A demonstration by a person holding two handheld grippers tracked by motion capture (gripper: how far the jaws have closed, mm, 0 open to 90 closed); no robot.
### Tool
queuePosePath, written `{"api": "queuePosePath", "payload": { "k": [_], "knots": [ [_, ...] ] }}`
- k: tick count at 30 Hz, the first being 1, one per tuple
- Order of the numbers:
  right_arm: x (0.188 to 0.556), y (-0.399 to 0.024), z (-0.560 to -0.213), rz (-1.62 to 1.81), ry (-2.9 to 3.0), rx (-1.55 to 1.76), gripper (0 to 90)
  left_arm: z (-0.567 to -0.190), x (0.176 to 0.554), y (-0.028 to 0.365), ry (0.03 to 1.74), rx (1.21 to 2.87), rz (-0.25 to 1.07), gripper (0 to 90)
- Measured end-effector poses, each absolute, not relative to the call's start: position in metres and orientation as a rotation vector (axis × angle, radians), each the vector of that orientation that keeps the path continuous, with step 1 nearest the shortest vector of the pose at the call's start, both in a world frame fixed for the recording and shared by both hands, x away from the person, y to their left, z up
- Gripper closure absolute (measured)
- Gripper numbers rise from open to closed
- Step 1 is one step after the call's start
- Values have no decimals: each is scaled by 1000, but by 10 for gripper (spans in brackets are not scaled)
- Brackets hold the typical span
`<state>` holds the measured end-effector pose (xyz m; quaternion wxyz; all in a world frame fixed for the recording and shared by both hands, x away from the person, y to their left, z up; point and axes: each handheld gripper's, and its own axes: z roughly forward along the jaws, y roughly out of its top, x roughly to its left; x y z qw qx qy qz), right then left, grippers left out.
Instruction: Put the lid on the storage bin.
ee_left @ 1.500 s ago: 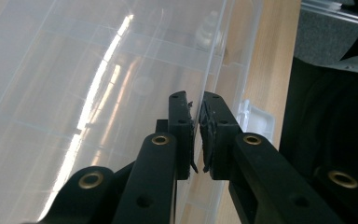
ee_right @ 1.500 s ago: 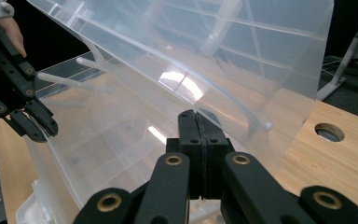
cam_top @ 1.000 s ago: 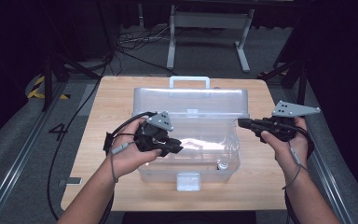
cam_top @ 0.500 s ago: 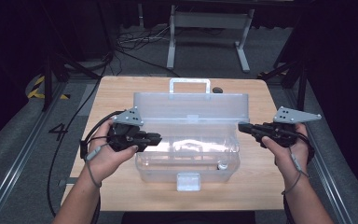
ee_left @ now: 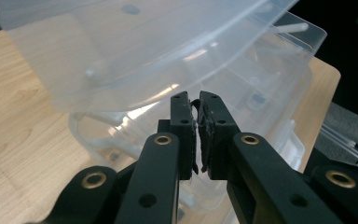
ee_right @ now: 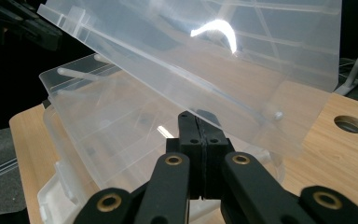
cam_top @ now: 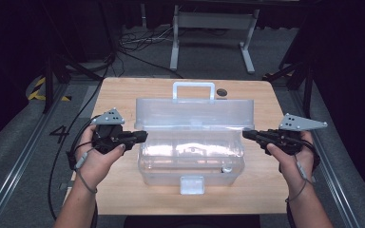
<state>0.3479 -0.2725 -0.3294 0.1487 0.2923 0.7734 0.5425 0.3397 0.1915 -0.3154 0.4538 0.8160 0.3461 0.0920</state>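
A clear plastic box [cam_top: 192,156] sits at the centre of the frame on the wooden table [cam_top: 119,90], its lid [cam_top: 195,114] raised and tilted back, with the handle [cam_top: 193,90] uppermost. At its left end the left gripper [cam_top: 142,136] points at the box wall; its jaws have just been closing and now stand almost together with nothing between them. At the right end the right gripper [cam_top: 247,134] is fully closed and empty, its tips just beside the lid's edge. Bare tabletop lies on both sides and in front of the latch [cam_top: 192,184].
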Motion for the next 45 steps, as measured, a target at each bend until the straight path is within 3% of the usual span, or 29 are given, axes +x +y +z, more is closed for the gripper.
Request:
{"api": "queuePosePath", "payload": {
  "k": [15,45],
  "knots": [
    [345,-274,-333,1549,2238,842,900,-319,342,194,902,1989,228,858],
    [335,-278,-341,1342,2410,887,900,-331,338,196,947,2139,129,853]
  ]
}}
